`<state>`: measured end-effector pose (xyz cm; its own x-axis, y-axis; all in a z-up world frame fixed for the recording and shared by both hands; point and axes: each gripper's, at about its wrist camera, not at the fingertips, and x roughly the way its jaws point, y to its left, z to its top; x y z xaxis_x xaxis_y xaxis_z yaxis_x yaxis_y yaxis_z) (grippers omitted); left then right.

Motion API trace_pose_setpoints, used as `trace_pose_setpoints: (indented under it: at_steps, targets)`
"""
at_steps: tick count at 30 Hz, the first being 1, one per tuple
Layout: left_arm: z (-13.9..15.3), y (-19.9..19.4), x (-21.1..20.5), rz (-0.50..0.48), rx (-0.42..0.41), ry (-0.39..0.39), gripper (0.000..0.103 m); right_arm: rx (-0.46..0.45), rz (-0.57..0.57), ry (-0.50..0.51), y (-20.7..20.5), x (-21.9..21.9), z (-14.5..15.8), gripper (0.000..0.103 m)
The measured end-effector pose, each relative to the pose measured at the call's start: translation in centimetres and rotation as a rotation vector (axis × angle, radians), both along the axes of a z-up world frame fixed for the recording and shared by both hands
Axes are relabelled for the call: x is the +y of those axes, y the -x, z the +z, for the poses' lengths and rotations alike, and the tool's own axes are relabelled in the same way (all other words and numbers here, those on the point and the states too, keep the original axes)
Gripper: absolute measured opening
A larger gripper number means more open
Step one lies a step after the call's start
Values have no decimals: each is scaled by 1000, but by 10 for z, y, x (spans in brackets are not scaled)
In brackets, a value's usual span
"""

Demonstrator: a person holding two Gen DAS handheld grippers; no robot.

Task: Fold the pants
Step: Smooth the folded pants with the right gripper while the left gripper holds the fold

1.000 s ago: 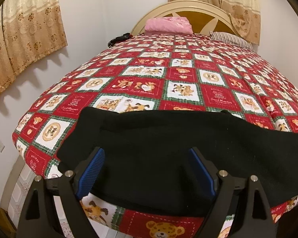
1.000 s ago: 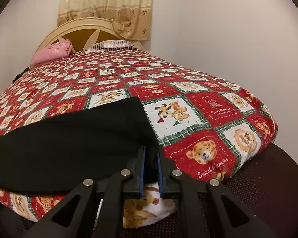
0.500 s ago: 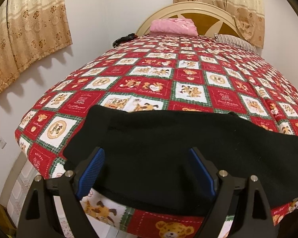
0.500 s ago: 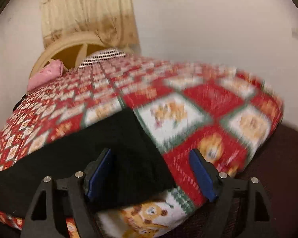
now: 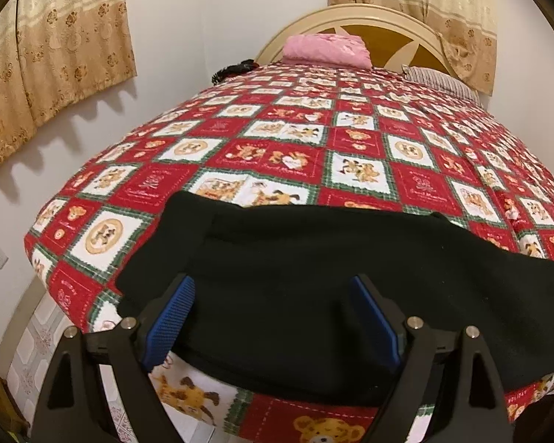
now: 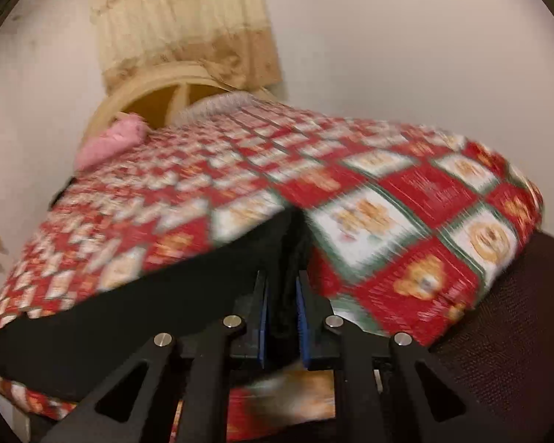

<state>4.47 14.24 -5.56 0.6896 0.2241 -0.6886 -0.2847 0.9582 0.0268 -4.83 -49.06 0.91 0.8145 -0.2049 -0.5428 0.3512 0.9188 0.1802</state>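
Right claw (image 6: 282,317): closing, clamping black pants (image 6: 129,313), view blurred | left claw (image 5: 273,321): released above pants

Bed w/ red teddy-print quilt (image 5: 262,155), pink pillow (image 5: 327,48) at headboard (image 5: 380,18), beige curtains (image 5: 55,48) on walls.

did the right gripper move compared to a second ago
Yes. The right gripper, closing on the black pants, has rolled and lifted: the headboard sits lower and tilted in its view.
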Motion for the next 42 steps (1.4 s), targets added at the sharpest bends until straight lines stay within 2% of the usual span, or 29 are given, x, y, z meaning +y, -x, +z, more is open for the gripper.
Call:
trace_pose_setpoints:
  at_steps: [5, 9, 12, 14, 18, 19, 21, 22, 23, 24, 26, 28, 30, 31, 32, 34, 36, 38, 40, 42]
  targets:
    - [0, 0, 7, 9, -7, 30, 89, -77, 233, 2, -13, 90, 37, 14]
    - [-3, 1, 9, 3, -5, 37, 89, -76, 436, -21, -39, 169, 34, 14]
    - [-4, 3, 12, 2, -7, 42, 89, -29, 569, 2, -63, 231, 11, 14]
    - [-5, 4, 18, 9, -7, 46, 89, 36, 638, 33, -76, 271, -16, 14]
    - [-8, 6, 28, 28, -4, 52, 89, 154, 705, 147, -88, 322, -67, 15]
    - [-9, 6, 30, 32, -1, 53, 89, 162, 712, 166, -86, 325, -75, 18]
    - [-12, 5, 32, 39, 5, 58, 89, 124, 738, 177, -79, 329, -82, 42]
    - [-15, 3, 33, 42, 11, 66, 89, 115, 763, 165, -77, 330, -83, 63]
    - [-16, 2, 33, 39, 15, 73, 89, 111, 796, 146, -75, 333, -81, 77]
    - [-17, 3, 32, 36, 17, 75, 89, 109, 831, 132, -71, 337, -77, 78]
    - [-17, 2, 27, 19, 20, 64, 89, 77, 906, 108, -63, 345, -68, 78]
    - [-16, 2, 23, 4, 19, 43, 89, -9, 987, 14, -54, 340, -52, 77]
    - [-15, 2, 19, -7, 16, 11, 89, -80, 941, -32, -56, 323, -35, 52]
    - [-14, 2, 16, -13, 15, -2, 89, -85, 904, -35, -61, 316, -31, 27]
    - [-14, 2, 14, -19, 14, -4, 89, -85, 847, -38, -70, 305, -28, 18]
    - [-14, 0, 11, -31, 15, 3, 89, -39, 675, -18, -99, 286, -33, 17]
    - [-13, -1, 8, -42, 15, 4, 89, 3, 631, -34, -123, 280, -46, 17]
    - [-10, -1, 2, -60, 13, -9, 89, 65, 617, -54, -147, 288, -70, 18]
    - [-7, 0, -5, -75, 10, -29, 89, 109, 677, -117, -158, 304, -92, 21]
    - [-5, 0, -10, -94, 9, -43, 90, 92, 690, -33, -155, 317, -90, 27]
